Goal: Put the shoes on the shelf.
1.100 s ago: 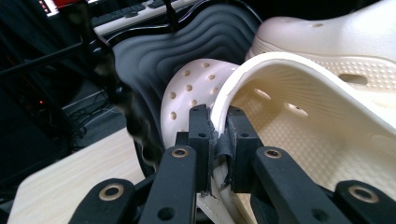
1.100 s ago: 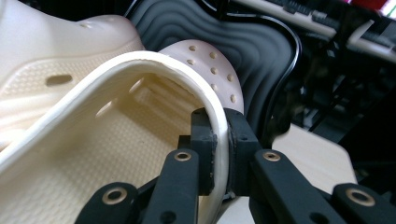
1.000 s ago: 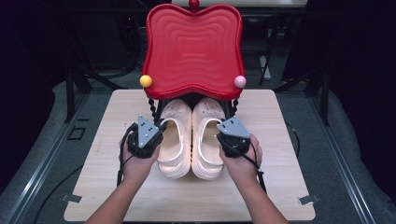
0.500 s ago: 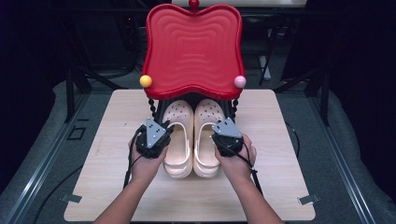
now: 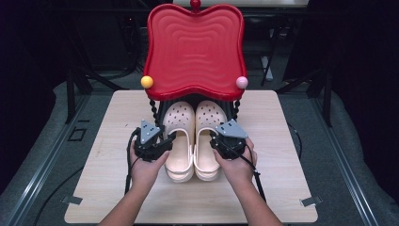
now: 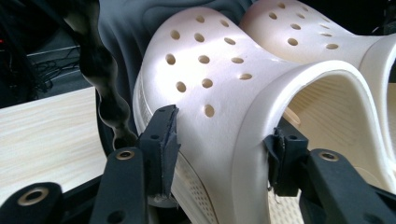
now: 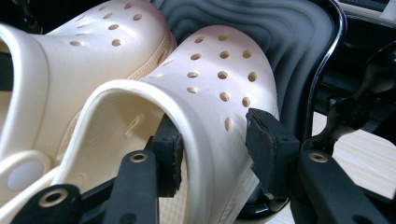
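On the pale wooden table point(image 5: 117, 197), both grippers' jaws, just opened, straddle smooth, perforated cream clogs point(image 5: 194, 141).

Left gripper point(image 5: 165, 140): black body, grey three-cornered plate point(image 5: 148, 131) on top with small dark screw points, black cable point(image 5: 128, 162) trailing toward 6 o'clock. Right gripper point(image 5: 212, 137): same black build, matching grey plate point(image 5: 231, 129), cable point(image 5: 255, 179) running toward 5 o'clock. Jaw arms black with brass-ringed pivot holes point(image 6: 125, 154); pads dark, edges worn. Forearms bare, no sleeves visible.
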Tool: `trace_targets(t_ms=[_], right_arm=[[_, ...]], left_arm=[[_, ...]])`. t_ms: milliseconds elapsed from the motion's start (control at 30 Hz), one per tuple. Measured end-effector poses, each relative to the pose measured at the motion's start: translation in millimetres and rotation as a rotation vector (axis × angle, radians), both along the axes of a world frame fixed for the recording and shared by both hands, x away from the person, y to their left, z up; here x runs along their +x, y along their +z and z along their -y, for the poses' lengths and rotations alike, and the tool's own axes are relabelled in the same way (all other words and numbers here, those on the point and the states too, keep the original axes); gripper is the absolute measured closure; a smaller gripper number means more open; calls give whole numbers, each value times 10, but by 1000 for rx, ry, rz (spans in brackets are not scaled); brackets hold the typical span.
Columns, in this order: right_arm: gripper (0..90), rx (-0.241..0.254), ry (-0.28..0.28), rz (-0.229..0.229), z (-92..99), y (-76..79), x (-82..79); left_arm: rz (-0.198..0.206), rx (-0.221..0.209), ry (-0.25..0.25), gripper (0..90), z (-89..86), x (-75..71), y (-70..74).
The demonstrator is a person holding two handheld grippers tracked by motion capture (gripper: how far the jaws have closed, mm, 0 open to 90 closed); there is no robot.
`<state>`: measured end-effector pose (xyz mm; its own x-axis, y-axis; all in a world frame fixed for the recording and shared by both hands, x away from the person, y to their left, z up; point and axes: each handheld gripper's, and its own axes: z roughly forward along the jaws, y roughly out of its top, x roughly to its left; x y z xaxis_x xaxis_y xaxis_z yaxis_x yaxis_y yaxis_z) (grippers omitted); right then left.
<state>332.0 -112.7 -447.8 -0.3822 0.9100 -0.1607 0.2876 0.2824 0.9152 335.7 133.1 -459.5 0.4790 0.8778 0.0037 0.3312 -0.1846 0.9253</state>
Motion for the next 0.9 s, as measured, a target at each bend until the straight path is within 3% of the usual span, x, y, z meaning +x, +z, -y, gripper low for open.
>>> trace_targets(t_ms=[100, 300, 400, 533, 700, 900], right_arm=[[559, 10, -10, 15, -3, -32, -21], [530, 71, -32, -25, 54, -98, -55], [520, 101, -46, -41, 85, -139, -53], [516, 113, -65, -102, 120, -202, -37], [535, 173, -72, -111, 144, -263, -24], [585, 192, -83, -97, 117, -263, -25]], left_arm=[[-27, -26, 7, 499, -13, 3, -4], [-52, -24, 14, 486, -5, -19, -16], [-78, -57, 31, 478, -24, -15, -54], [-107, -79, 34, 455, -33, -5, -105], [-97, -118, 48, 490, -42, 13, -120], [-68, -106, 63, 534, -21, 26, -121]])
